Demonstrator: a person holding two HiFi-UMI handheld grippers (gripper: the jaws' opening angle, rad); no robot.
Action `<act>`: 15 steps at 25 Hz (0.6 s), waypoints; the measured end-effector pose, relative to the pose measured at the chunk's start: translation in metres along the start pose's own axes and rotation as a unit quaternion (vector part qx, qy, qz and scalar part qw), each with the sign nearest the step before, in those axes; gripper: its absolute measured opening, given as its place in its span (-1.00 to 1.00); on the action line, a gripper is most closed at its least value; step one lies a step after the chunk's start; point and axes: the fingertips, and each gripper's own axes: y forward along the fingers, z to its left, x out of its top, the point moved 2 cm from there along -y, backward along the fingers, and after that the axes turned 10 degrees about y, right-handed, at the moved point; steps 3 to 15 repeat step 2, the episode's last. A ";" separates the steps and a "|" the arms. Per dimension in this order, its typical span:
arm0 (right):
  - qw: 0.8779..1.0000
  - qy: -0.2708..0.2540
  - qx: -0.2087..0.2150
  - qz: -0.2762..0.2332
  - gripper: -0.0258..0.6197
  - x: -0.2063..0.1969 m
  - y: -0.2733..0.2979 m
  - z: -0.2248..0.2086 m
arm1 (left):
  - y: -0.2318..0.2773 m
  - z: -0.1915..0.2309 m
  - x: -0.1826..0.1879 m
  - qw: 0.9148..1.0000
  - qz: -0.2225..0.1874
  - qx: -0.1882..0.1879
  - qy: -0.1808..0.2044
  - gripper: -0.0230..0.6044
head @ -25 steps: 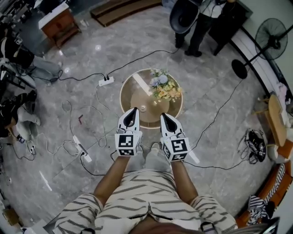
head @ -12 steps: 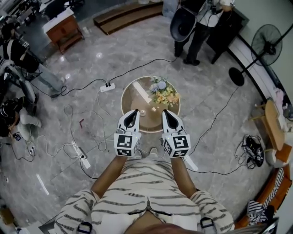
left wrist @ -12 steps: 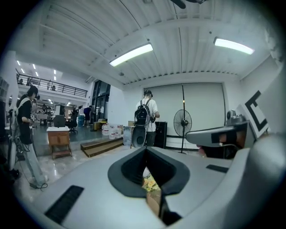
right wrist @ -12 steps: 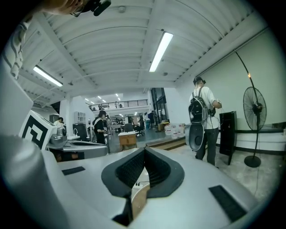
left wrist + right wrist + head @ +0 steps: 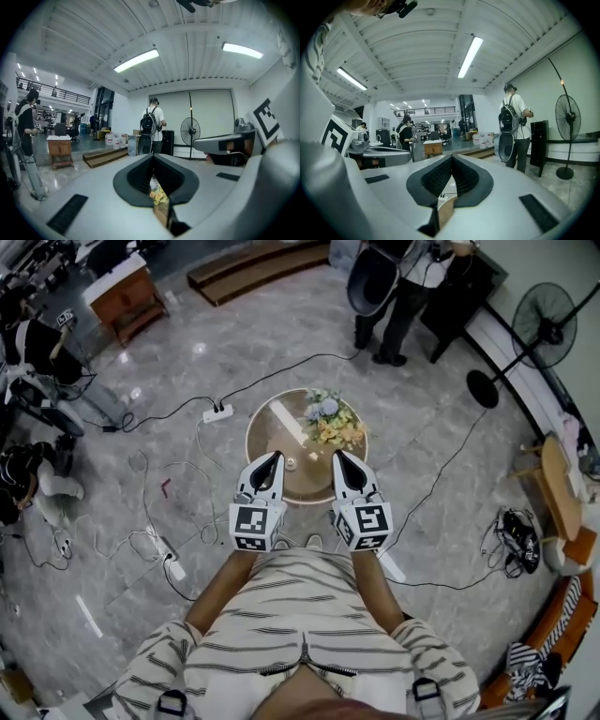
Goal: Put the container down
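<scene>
A round brown table [image 5: 272,442] stands on the marble floor in front of me. On its right side stands a bunch of pale flowers [image 5: 330,420], and a small white object [image 5: 291,462] lies near its middle. My left gripper [image 5: 274,458] and right gripper [image 5: 339,457] hang side by side over the table's near edge, both shut with nothing in them. In the left gripper view the shut jaws meet at the left gripper's tip [image 5: 153,157], with the flowers [image 5: 158,195] showing below. In the right gripper view the right gripper [image 5: 451,159] is shut too.
Cables and a power strip [image 5: 217,412] lie on the floor left of the table. A person with a backpack [image 5: 398,296] stands beyond it, next to a standing fan [image 5: 548,320]. A wooden desk [image 5: 117,292] is at the far left. Bags lie at the right [image 5: 520,540].
Both grippers have risen a little and stayed shut and empty. The flowers and the small white object on the table have not moved.
</scene>
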 end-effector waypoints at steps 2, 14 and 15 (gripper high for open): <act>1.000 -0.003 -0.001 -0.005 -0.93 0.005 0.001 -0.004 | 0.003 0.000 0.003 1.000 -0.003 0.001 0.000 -0.93; 1.000 -0.003 -0.001 -0.005 -0.93 0.005 0.001 -0.004 | 0.003 0.000 0.003 1.000 -0.003 0.001 0.000 -0.93; 1.000 -0.003 -0.001 -0.005 -0.93 0.005 0.001 -0.004 | 0.003 0.000 0.003 1.000 -0.003 0.001 0.000 -0.93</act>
